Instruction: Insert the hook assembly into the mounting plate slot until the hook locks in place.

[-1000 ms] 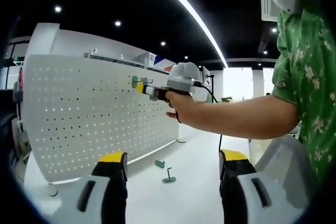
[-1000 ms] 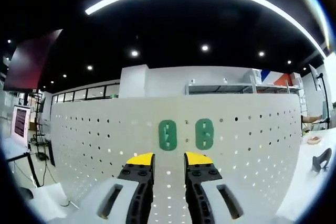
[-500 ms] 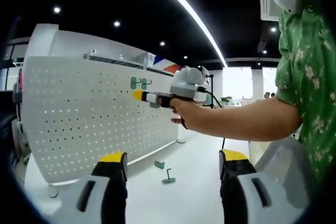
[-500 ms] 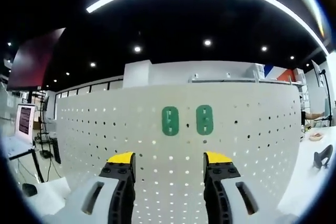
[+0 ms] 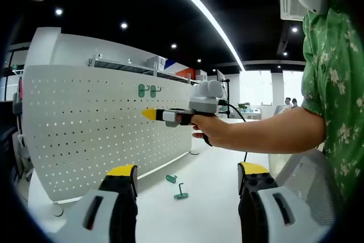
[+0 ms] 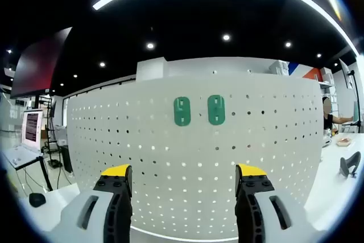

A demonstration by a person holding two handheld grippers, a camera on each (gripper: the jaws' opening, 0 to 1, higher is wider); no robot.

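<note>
Two green hook assemblies [image 6: 195, 110] sit side by side high on the white perforated mounting plate [image 6: 170, 157]; in the left gripper view those mounted green hooks [image 5: 145, 90] appear small on the mounting plate [image 5: 85, 123]. My right gripper [image 6: 181, 170] faces the plate, open and empty, some way back from it. It also reaches in from the right as the right gripper [image 5: 149, 114] held in a person's hand, below the hooks. My left gripper [image 5: 185, 170] is open with nothing in it. Two more green hook pieces [image 5: 177, 187] lie on the white table.
The white table [image 5: 210, 209] spreads in front of the plate. A person in a green flowered shirt [image 5: 333, 83] stands at the right. A monitor on a stand [image 6: 31, 135] is at far left, a dark object [image 6: 350, 164] at far right on the table.
My right gripper has opened wide and drawn back from the plate, away from the two mounted green hooks. The left gripper has stayed put.
</note>
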